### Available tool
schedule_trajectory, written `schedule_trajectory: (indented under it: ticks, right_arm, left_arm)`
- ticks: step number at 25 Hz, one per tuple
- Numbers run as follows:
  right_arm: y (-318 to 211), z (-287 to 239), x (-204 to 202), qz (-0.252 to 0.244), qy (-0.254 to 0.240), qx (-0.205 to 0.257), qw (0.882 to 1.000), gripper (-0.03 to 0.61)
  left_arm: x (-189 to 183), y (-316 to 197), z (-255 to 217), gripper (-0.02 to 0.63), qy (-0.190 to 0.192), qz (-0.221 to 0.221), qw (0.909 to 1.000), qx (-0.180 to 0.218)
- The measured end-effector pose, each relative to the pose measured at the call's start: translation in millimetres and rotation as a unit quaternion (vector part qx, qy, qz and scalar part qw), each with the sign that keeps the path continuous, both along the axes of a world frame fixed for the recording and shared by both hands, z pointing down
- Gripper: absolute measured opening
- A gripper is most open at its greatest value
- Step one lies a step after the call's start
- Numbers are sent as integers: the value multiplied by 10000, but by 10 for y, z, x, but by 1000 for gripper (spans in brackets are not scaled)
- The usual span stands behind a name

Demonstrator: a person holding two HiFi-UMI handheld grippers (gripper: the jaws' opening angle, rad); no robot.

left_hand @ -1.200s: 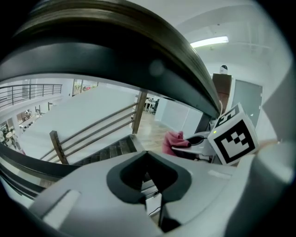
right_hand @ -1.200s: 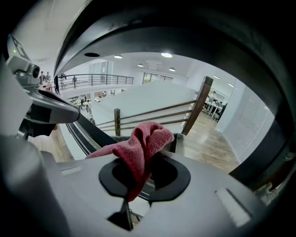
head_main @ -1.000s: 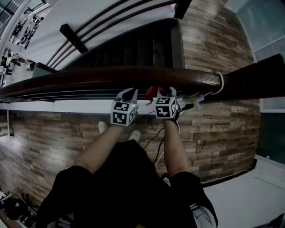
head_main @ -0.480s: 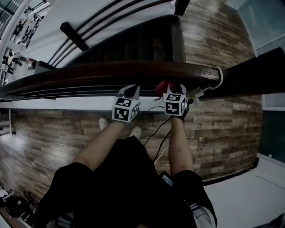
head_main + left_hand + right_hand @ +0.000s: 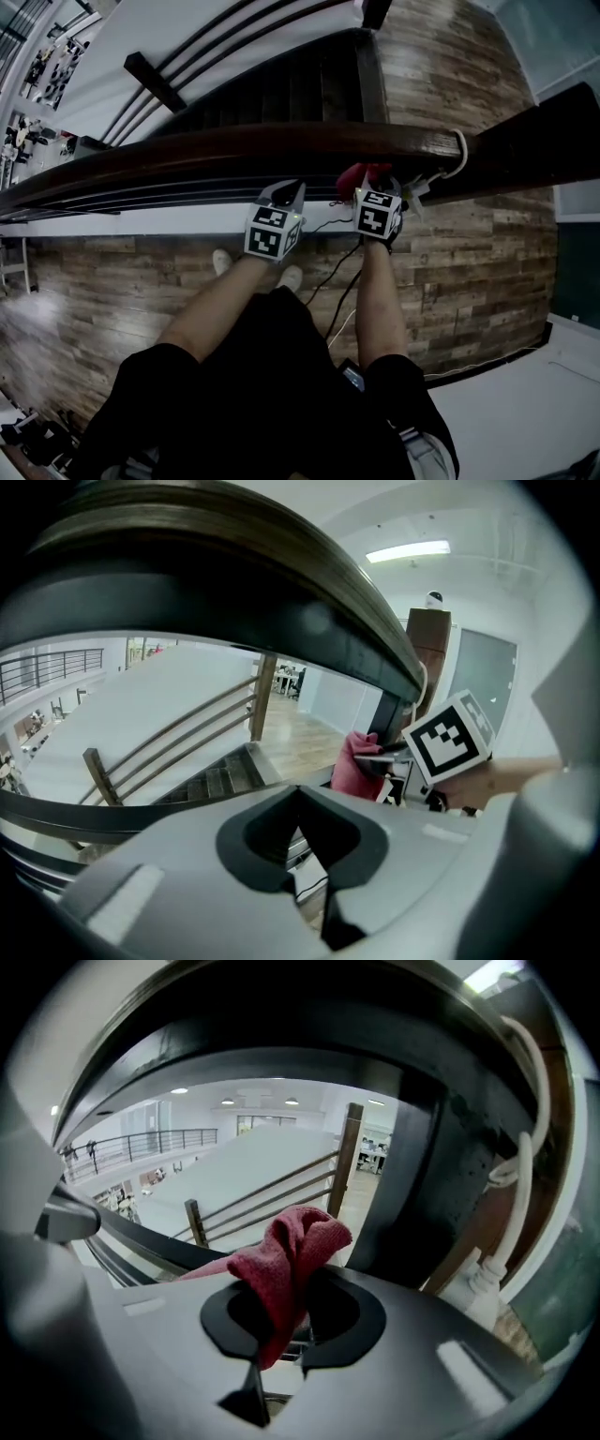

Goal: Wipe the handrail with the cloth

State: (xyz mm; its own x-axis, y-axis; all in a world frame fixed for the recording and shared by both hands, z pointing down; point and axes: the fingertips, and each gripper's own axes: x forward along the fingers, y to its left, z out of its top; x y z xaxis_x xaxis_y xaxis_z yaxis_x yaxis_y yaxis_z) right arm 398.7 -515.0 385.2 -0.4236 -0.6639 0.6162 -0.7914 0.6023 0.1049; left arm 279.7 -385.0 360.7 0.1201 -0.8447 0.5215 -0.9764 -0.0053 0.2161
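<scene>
The dark wooden handrail (image 5: 206, 155) runs across the head view, and it arches overhead in the right gripper view (image 5: 281, 1016) and the left gripper view (image 5: 234, 546). My right gripper (image 5: 367, 180) is shut on a red cloth (image 5: 359, 173) and holds it against the near side of the rail. The cloth (image 5: 291, 1255) bunches up out of the shut jaws (image 5: 281, 1335). My left gripper (image 5: 281, 191) is just to the left, under the rail's near edge. It (image 5: 300, 808) is shut with nothing in it, and the cloth (image 5: 361, 761) shows to its right.
A white cable (image 5: 459, 155) loops round the rail where it meets a dark post (image 5: 534, 141). Dark stairs (image 5: 281, 89) drop away beyond the rail. The person's shoes (image 5: 217, 262) stand on the plank floor (image 5: 469, 272), and a thin cable (image 5: 342, 272) hangs from the right gripper.
Both grippers have slid to the right along the rail, the right one with the cloth now closer to the post. Both have stayed shut.
</scene>
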Motion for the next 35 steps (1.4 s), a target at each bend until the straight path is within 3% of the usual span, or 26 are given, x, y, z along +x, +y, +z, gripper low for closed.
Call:
schedule_trajectory:
  ticks: [3, 8, 15, 20, 26, 32, 35]
  right_arm:
    - [-43, 10, 71, 525, -529, -277, 9968, 52]
    - [-45, 48, 159, 1129, -1352, -783, 9812, 52]
    - [-6, 79, 282, 1438, -1573, -902, 9728, 54]
    - [81, 166, 347, 1743, -1991, -1216, 9567, 51]
    - [597, 152, 231, 1130, -2584, -1152, 9525, 49]
    - [1329, -128, -74, 471, -2828, -408, 9571, 49]
    - [1783, -386, -293, 188, -2940, -67, 9556, 49]
  left_arm:
    - [42, 27, -1, -2, 22, 46, 10000, -6]
    - [74, 61, 1, -2, -58, 178, 9998, -26]
    - [151, 53, -1, -2, 32, 253, 9997, -7]
    - [118, 125, 38, -2, 0, 223, 9997, -62]
    - [-10, 293, -18, -2, -42, 180, 9997, 135]
    - [-362, 658, -185, -1, 30, 88, 9987, 502]
    - [-565, 1034, -428, -2, 142, 90, 9957, 906]
